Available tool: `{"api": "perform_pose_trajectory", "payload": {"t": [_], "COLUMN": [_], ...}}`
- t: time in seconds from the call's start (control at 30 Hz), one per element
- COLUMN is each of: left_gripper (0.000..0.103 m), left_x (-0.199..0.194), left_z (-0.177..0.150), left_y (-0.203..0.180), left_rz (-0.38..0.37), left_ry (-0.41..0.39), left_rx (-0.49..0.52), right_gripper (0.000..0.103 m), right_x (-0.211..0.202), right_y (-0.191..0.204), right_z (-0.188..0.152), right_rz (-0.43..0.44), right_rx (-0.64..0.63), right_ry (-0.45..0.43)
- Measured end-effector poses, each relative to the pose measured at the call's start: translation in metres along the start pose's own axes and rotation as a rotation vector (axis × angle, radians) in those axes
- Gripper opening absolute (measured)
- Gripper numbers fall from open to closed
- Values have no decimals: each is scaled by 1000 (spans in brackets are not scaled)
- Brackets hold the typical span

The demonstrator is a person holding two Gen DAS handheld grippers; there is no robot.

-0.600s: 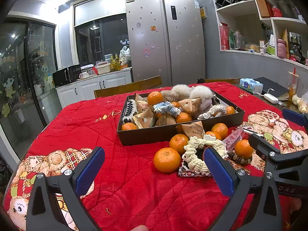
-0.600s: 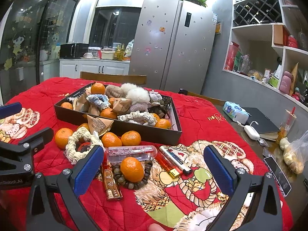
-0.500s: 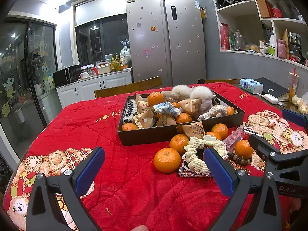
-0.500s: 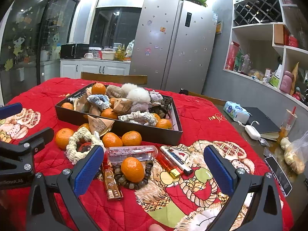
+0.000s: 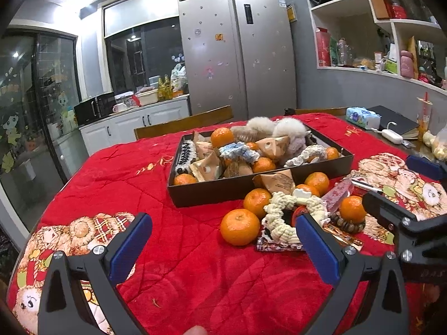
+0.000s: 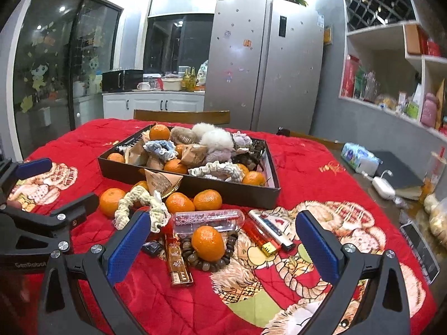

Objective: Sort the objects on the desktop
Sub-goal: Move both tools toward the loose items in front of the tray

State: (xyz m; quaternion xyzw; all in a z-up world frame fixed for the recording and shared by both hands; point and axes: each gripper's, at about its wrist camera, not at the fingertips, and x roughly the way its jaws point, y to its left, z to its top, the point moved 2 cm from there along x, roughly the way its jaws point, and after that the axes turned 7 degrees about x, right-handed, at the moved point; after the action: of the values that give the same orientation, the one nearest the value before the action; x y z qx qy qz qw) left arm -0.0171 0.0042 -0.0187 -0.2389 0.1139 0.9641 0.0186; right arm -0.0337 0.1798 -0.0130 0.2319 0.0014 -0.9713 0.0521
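Observation:
A dark tray sits mid-table, heaped with tangerines, scrunchies, fluffy balls and paper packets. In front of it lie loose tangerines, a cream scrunchie, a bead bracelet, a clear pink tube, an orange lighter, a white lighter and a brown lighter. My left gripper hovers open over the red cloth, short of the nearest tangerine. My right gripper is open above the bracelet and its tangerine. Each gripper shows at the other view's edge.
A red quilted cloth covers the table. At the right edge lie a tissue pack, a white charger, a dark notebook and a bagged item. A wooden chair back stands behind the tray.

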Motion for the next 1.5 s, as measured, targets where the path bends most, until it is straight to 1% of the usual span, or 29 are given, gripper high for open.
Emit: {"api": "perform_pose_trajectory", "payload": {"t": [0.07, 0.27, 0.33, 0.4, 0.47, 0.6, 0.7, 0.83, 0.97, 1.07, 1.2, 1.3, 1.37, 1.43, 1.5], "left_gripper": [103, 103, 103, 103, 103, 103, 103, 103, 103, 103, 103, 103, 103, 103, 103], "left_x": [-2, -9, -11, -13, -14, -15, -12, -7, -7, -6, 5, 8, 11, 18, 24], "left_z": [0, 1, 1, 1, 0, -1, 0, -1, -2, -2, -3, -3, -4, -4, -5], "left_y": [-2, -5, -4, -3, -2, -1, -5, -3, -5, -7, -5, -7, -7, -7, -9], "left_rz": [-13, -8, -6, -20, -35, -64, -65, -107, -95, -103, -180, -210, -233, -285, -317], "left_ry": [-10, -37, -46, -57, -55, -56, -36, -19, -18, -12, 33, 45, 54, 84, 109], "left_rx": [4, 19, 15, 10, 1, -9, 6, -9, -7, 4, -17, -21, -25, -34, -37], "right_gripper": [103, 103, 103, 103, 103, 103, 103, 103, 103, 103, 103, 103, 103, 103, 103], "right_x": [0, 0, -2, -2, -2, -1, -2, -1, -2, -3, 0, 1, 2, 4, 6], "right_y": [-7, -13, -13, -12, -11, -13, -15, -16, -15, -15, -15, -14, -15, -16, -18], "right_z": [0, -1, -1, -2, -3, -4, -4, -4, -5, -4, -5, -5, -5, -5, -6], "right_rz": [-11, 17, 41, 85, 112, 120, 120, 135, 141, 178, 208, 232, 240, 239, 229], "right_rx": [34, 70, 75, 74, 77, 97, 107, 112, 106, 114, 129, 137, 144, 153, 162], "right_ry": [-1, 18, 14, 27, 42, 49, 50, 51, 51, 51, 69, 83, 88, 97, 103]}}
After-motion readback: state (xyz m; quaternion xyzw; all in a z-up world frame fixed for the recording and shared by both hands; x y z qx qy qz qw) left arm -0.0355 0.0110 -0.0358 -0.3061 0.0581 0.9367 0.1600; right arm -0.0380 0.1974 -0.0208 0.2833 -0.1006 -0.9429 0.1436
